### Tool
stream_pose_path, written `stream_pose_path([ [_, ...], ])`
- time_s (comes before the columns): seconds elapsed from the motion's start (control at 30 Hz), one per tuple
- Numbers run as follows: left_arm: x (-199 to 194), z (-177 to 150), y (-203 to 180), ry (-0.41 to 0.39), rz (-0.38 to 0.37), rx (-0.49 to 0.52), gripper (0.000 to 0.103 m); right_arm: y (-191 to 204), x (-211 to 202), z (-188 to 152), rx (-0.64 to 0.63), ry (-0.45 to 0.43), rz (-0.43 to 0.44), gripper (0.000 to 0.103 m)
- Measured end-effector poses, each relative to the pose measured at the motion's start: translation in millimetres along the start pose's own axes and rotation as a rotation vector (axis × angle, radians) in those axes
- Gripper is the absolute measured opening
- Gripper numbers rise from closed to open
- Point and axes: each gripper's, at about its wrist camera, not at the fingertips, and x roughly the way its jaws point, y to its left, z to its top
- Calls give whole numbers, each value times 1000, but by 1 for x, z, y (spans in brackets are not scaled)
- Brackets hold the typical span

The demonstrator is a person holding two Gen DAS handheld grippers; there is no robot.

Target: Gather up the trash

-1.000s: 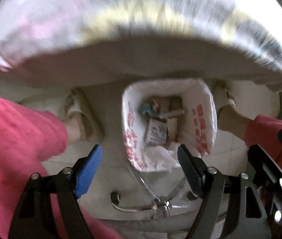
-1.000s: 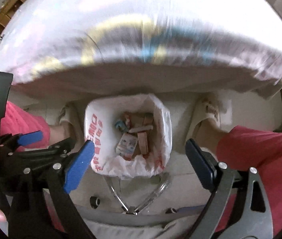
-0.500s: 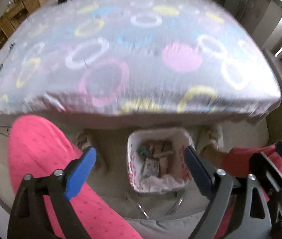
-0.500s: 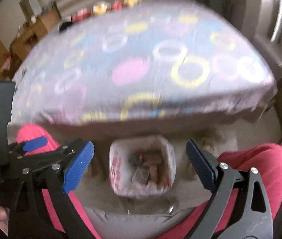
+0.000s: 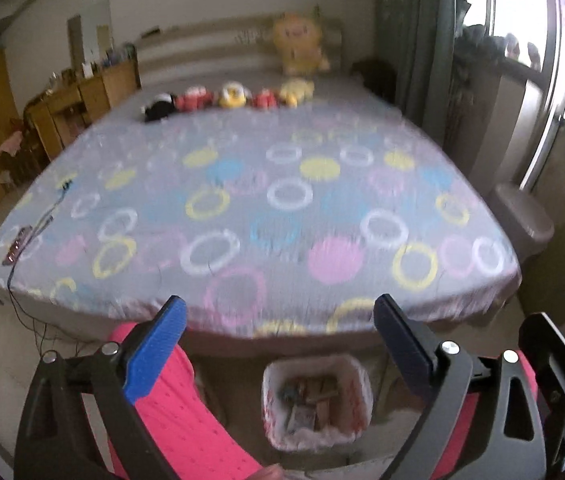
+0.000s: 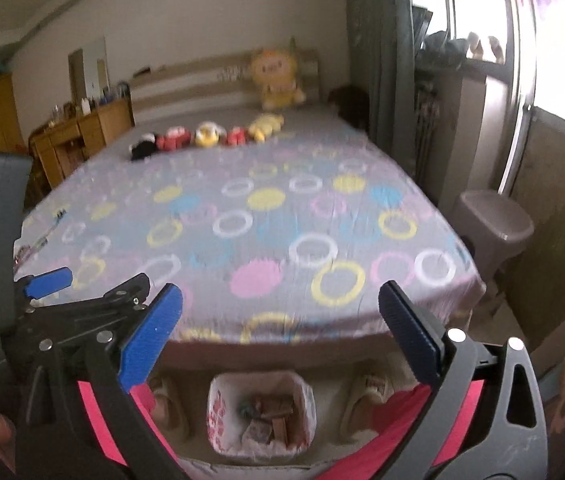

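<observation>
A small trash bin (image 5: 318, 402) lined with a white bag with red print stands on the floor at the foot of the bed, with several wrappers and cartons (image 5: 308, 404) inside. It also shows in the right wrist view (image 6: 260, 416). My left gripper (image 5: 282, 344) is open and empty, raised above the bin. My right gripper (image 6: 280, 338) is open and empty, also raised above the bin. The left gripper's frame (image 6: 82, 320) shows at the left of the right wrist view.
A bed (image 5: 262, 208) with a grey sheet of coloured circles fills the middle; plush toys (image 5: 226, 98) lie in a row at its head. A grey stool (image 6: 494, 228) stands to the right. Wooden furniture (image 5: 70, 108) is on the left. The person's pink-trousered legs (image 5: 178, 420) flank the bin.
Both grippers have lifted and tilted up from the bin, so the whole bed and room come into view. Both stay open and empty.
</observation>
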Motion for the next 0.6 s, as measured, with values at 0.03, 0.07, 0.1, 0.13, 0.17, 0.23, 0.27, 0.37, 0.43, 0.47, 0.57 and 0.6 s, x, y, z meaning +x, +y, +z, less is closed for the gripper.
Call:
stream_pose_path([
  [0.03, -7, 3, -1, -17, 0, 7, 94, 1, -7, 3, -3, -18, -7, 96],
  [0.07, -13, 4, 0, -29, 3, 10, 94, 3, -14, 6, -9, -37, -14, 96],
  [0.1, -20, 6, 0, -49, 7, 11, 94, 4, -19, 7, -17, -52, -19, 96],
  [0.13, -25, 8, 0, -64, 14, 13, 94, 5, -27, 9, -25, -72, -29, 96],
  [0.17, -29, 9, 0, -73, 25, 12, 95, 7, -32, 11, -30, -81, -36, 96],
  [0.23, -38, 10, 0, -90, 56, 11, 95, 9, -40, 12, -44, -102, -55, 96],
  [0.27, -41, 11, 0, -95, 62, 11, 95, 9, -42, 13, -46, -106, -56, 96],
  [0.37, -49, 12, 0, -108, 67, 12, 95, 7, -47, 14, -39, -115, -44, 96],
  [0.43, -50, 14, -1, -94, 70, 14, 95, 7, -48, 15, -34, -112, -44, 96],
  [0.47, -50, 14, 0, -86, 68, 15, 95, 7, -47, 15, -34, -111, -45, 96],
  [0.57, -53, 13, 0, -83, 74, 11, 95, 8, -48, 15, -33, -110, -46, 96],
  [0.6, -53, 13, 0, -81, 76, 11, 95, 8, -48, 15, -32, -109, -46, 96],
])
